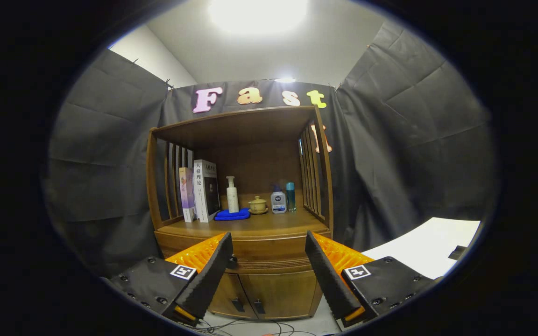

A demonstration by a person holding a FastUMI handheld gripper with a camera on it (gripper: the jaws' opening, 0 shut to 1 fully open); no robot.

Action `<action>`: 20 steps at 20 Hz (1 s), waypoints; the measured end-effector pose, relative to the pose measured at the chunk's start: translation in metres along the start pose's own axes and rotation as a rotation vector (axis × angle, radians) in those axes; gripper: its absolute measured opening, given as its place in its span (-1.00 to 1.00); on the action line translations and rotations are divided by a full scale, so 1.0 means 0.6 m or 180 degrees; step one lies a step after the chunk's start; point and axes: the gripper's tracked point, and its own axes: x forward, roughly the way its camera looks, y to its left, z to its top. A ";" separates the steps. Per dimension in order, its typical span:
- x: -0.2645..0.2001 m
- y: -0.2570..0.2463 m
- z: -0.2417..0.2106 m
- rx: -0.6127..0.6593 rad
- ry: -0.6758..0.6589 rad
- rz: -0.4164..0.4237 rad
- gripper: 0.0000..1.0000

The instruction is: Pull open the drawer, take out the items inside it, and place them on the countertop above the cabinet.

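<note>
Wooden cabinet [269,280], one unit, standing against the black cloth wall.

Upper part: open shelf alcove with slatted sides and a flat wooden top. Its floor is the bench [250,226], the countertop above the drawer.

Items on the bench, left to right:
- Two upright books [199,191], leaning against the left slats; the thinner one stands outside the thicker white-spined one.
- White pump bottle [232,194], upright, at the rear edge of a folded blue cloth [232,215].
- Small lidded yellow cup on a saucer [258,205], just beside the cloth.
- Small pump bottle with a blue top [278,200], touching or nearly touching a slim teal bottle [290,196] on its right.

Drawer [269,249]: a wide wooden front directly under the bench, closed. A dark knob [233,260], possibly its pull, shows just beside the left finger's tip. Contents hidden.

Lower part: two cabinet doors [259,291] with dark handles near the centre seam, both closed.

Gripper [269,245]: jaws spread wide, holding nothing; the drawer front lies between and just beyond the fingertips.

Also present: loose cables [241,326] on the floor under the cabinet; a white surface [428,247] to the right, well apart from the cabinet.
</note>
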 end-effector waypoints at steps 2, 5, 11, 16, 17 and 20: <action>0.000 -0.002 0.001 -0.0013 -0.0010 -0.0012 0.98; 0.001 0.003 -0.001 -0.0040 -0.0019 0.0015 0.98; 0.000 0.009 -0.007 0.0025 0.0030 0.0080 0.98; 0.004 0.013 0.001 0.0052 -0.0014 0.0086 0.98; 0.005 0.014 0.001 0.0052 -0.0003 0.0086 0.98; 0.015 0.020 0.003 0.0072 -0.0010 0.0104 0.98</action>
